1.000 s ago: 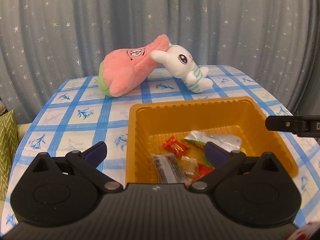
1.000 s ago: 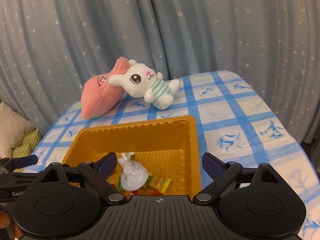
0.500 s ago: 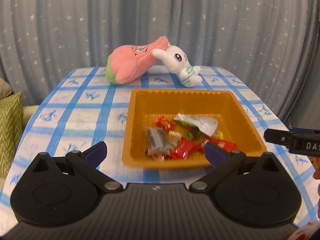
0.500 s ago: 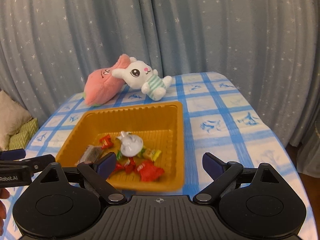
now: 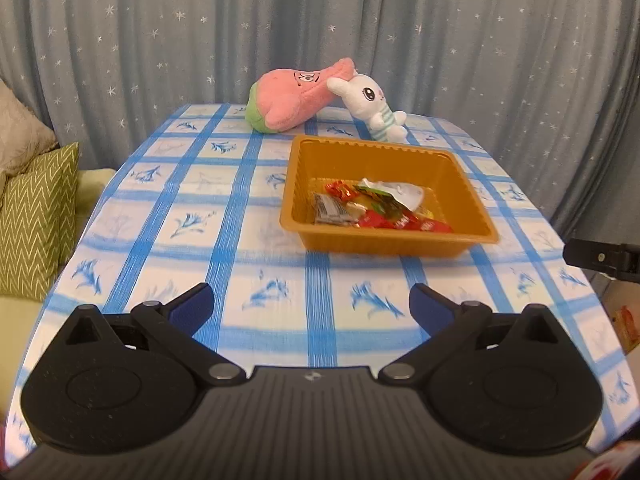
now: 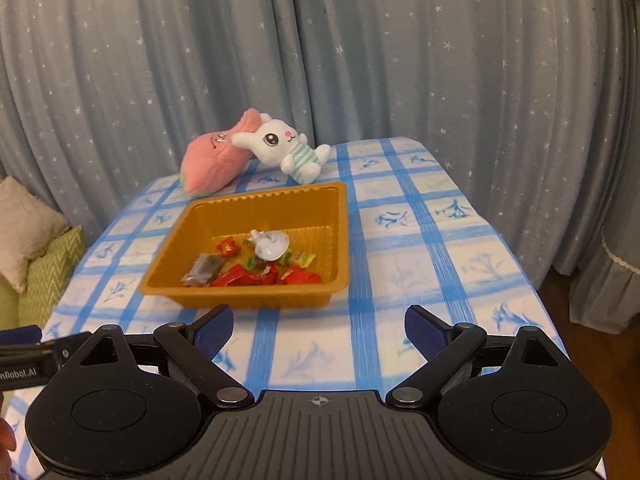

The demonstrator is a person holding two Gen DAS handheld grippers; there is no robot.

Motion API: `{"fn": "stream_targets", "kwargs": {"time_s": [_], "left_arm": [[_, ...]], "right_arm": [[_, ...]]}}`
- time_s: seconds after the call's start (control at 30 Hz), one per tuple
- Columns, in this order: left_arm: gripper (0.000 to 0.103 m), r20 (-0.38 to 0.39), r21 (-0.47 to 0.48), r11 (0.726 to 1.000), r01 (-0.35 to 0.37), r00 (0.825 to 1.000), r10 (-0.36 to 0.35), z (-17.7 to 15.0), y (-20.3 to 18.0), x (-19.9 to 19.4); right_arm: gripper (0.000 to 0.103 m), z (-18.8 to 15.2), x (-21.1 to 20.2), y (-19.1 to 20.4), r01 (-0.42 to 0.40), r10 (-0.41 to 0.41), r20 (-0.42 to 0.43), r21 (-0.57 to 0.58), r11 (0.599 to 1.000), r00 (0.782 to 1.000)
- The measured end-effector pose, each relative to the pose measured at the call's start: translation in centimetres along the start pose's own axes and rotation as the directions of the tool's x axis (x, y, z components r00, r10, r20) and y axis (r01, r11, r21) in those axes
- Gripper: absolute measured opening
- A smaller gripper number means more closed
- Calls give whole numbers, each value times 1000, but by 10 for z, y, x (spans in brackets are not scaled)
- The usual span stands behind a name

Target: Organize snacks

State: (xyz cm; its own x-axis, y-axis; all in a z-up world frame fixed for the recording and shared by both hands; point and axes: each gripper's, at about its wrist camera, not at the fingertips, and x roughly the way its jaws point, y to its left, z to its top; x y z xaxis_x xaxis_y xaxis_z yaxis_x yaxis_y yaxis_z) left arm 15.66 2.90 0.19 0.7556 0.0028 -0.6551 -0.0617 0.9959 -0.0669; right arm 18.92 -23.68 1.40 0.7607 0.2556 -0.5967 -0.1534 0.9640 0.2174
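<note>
An orange plastic tray (image 5: pixel 298 184) (image 6: pixel 182 226) sits on the blue-checked tablecloth. It holds several wrapped snacks: red packets (image 5: pixel 400 222) (image 6: pixel 236 276), a silver wrapper (image 5: pixel 404 192) (image 6: pixel 270 246) and a dark grey packet (image 5: pixel 332 212) (image 6: pixel 202 270). My left gripper (image 5: pixel 311 308) is open and empty, over the near table edge, well short of the tray. My right gripper (image 6: pixel 319 328) is open and empty, just short of the tray's near rim.
A pink plush (image 5: pixel 292 100) (image 6: pixel 214 160) and a white rabbit plush (image 5: pixel 372 106) (image 6: pixel 286 146) lie behind the tray at the far edge. Starry grey curtains hang behind. Green and beige cushions (image 5: pixel 36 216) lie left of the table. The right gripper's side (image 5: pixel 600 260) shows at the left view's right edge.
Both grippers have pulled back and up from over the tray. The tray now looks farther away and all its snacks show. Both stay open.
</note>
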Motion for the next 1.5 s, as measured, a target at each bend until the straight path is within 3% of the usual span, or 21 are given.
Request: {"fn": "stream_targets", "kwargs": {"time_s": [0.27,0.73,1.1,1.5], "left_arm": [[103,32,6,1000,2,999,-2,-15,-7,-57],[103,75,-6,1000,10,997,-9,-28,-27,-126],[103,70,37,998,46,996,-48,-45,-41,-160],[103,67,11,999,30,997,-31,-60,-38,-178]], "right_arm": [[92,-16,-52,16,-25,25,-25,-13,1000,999],[92,-40,-129,27,-18,19,20,-35,999,1000],[92,-59,-169,32,10,-10,14,-66,998,1000],[92,-67,-190,45,26,-23,29,-111,993,999]]}}
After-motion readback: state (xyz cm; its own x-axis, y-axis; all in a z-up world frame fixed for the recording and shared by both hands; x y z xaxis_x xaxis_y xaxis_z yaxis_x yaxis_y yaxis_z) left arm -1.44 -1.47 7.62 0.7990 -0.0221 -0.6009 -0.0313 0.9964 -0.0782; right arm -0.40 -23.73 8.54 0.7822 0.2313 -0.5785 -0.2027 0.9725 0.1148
